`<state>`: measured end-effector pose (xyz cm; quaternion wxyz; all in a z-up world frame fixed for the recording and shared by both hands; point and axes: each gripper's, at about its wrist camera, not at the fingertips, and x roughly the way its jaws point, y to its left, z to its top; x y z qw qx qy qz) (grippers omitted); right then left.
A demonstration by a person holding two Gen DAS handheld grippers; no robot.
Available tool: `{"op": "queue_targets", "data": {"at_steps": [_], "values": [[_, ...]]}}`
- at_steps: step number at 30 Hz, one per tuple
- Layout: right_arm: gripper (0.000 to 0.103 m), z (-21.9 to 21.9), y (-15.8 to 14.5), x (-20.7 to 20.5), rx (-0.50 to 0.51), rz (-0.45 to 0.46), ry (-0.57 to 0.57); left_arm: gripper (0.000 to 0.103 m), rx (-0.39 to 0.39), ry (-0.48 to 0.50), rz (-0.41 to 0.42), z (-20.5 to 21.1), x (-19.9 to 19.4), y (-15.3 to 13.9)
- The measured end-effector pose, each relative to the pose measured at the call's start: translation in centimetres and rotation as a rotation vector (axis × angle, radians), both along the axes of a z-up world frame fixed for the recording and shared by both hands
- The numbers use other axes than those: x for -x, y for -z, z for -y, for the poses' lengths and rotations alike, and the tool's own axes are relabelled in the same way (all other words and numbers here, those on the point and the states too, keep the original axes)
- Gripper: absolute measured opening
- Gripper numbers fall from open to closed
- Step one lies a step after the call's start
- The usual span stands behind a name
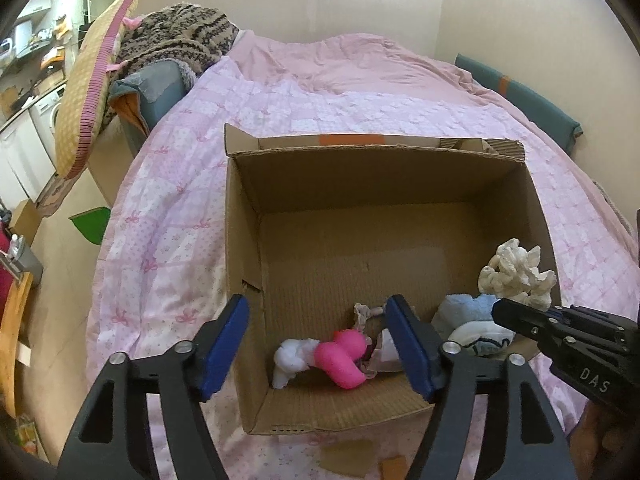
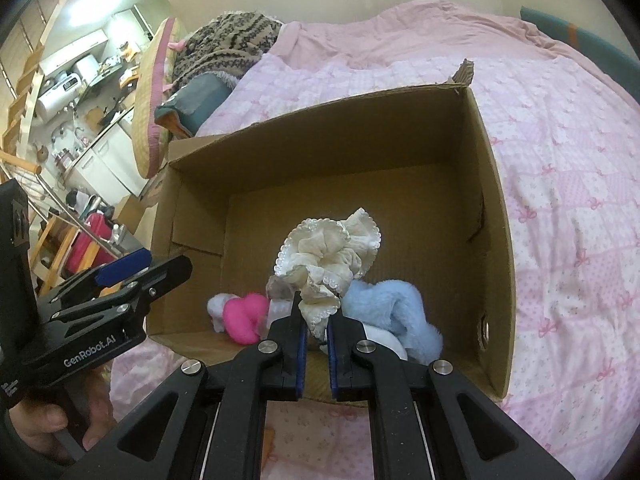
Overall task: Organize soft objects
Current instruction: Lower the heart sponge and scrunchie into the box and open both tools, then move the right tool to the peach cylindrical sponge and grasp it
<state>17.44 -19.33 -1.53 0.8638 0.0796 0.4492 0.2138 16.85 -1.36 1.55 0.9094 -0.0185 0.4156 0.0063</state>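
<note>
An open cardboard box (image 1: 360, 184) (image 2: 320, 132) stands on a pink quilt. On its floor at the near end lie a pink plush (image 1: 340, 358) (image 2: 242, 316), a white soft piece (image 1: 290, 358) and a fluffy light-blue item (image 1: 468, 312) (image 2: 388, 304). My left gripper (image 1: 317, 302) (image 2: 164, 264) hangs open over the box's near left corner, the pink plush lying below the gap, untouched. My right gripper (image 2: 316, 320) (image 1: 498, 312) is shut on a cream frilly scrunchie (image 2: 328, 264) (image 1: 516, 276), held over the blue item inside the box.
The quilt (image 1: 168, 240) covers a bed. A knitted blanket (image 1: 180, 40), a yellow pillow (image 1: 92, 92) and a teal cushion (image 1: 520, 100) sit at its far end and sides. Cardboard scraps (image 1: 348, 456) lie in front of the box. A kitchen is at far left.
</note>
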Motion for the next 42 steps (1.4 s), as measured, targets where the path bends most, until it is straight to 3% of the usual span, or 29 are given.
{"op": "queue_targets", "data": {"at_steps": [3,5,6,7,9,14,24,36,42], "values": [[0.011,0.2,-0.1,-0.3,-0.011,0.002,0.01,0.071,0.001,-0.01,0.0,-0.1,0.0,-0.2],[0.017,0.5,-0.2,-0.4,-0.022,0.001,0.02,0.073,0.008,-0.014,-0.003,-0.2,-0.1,-0.3],[0.028,0.7,-0.3,-0.5,-0.033,-0.003,0.025,0.073,0.01,-0.017,-0.002,-0.2,-0.1,-0.4],[0.049,0.9,-0.3,-0.5,-0.044,-0.006,0.033,0.073,0.008,-0.019,0.001,-0.2,-0.1,-0.5],[0.079,1.4,-0.8,-0.4,-0.075,0.009,0.059,0.073,0.002,-0.019,0.013,-0.1,0.0,-0.7],[0.079,2.4,-2.1,0.2,-0.112,0.072,0.093,0.073,-0.004,-0.02,0.034,-0.3,0.3,-1.2],[0.079,2.3,-2.6,1.2,-0.116,0.058,0.092,0.073,0.009,-0.008,0.039,-0.5,2.2,-2.5],[0.079,1.8,-2.8,4.8,-0.124,0.022,0.049,0.074,0.071,-0.013,-0.046,-1.5,5.6,-2.2],[0.079,0.8,-1.6,6.4,-0.118,-0.046,0.02,0.073,0.077,-0.041,-0.158,-2.0,6.4,-0.2]]}}
